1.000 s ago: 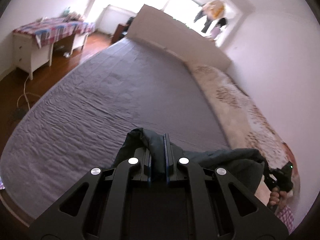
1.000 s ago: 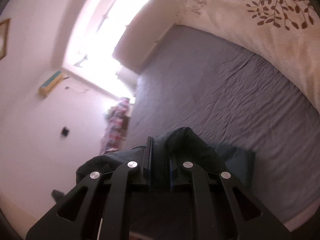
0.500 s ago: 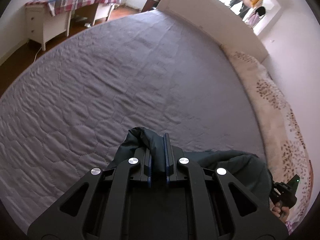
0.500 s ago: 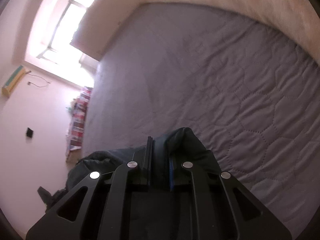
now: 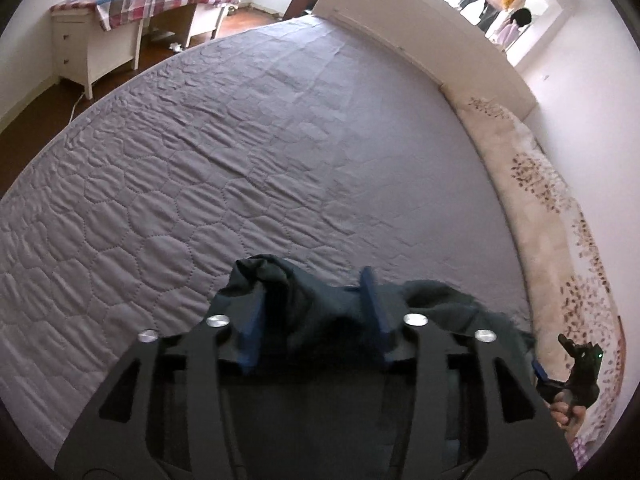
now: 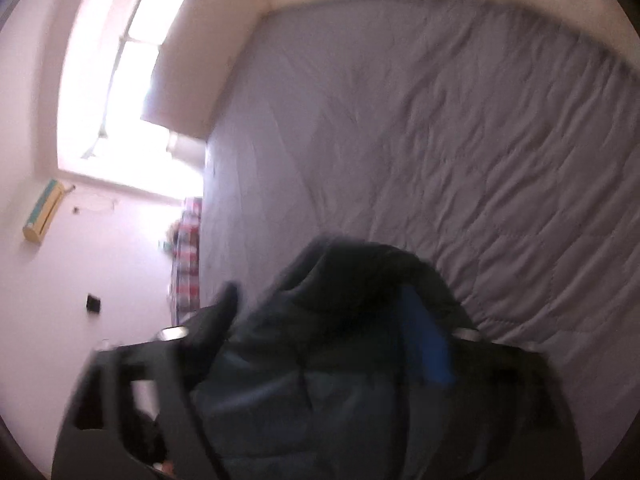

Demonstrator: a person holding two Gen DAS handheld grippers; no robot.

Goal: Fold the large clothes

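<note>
A dark grey-blue garment [image 5: 312,300] lies bunched between the spread fingers of my left gripper [image 5: 312,308], low over the grey quilted bed [image 5: 240,152]; the jaws are open and not clamping it. The right wrist view is blurred. There the same garment [image 6: 320,360] drapes between the wide-apart fingers of my right gripper [image 6: 324,320], which is open. The right gripper and the hand holding it also show at the lower right of the left wrist view [image 5: 576,364].
A cream duvet with a brown leaf print [image 5: 552,200] runs along the bed's right side by the wall. A white headboard [image 5: 420,32] is at the far end. A desk with a checked cloth [image 5: 140,4] stands on the wooden floor to the left.
Both grippers have opened from shut on the garment. They have come lower over the bed, and the right one is moving, blurred.
</note>
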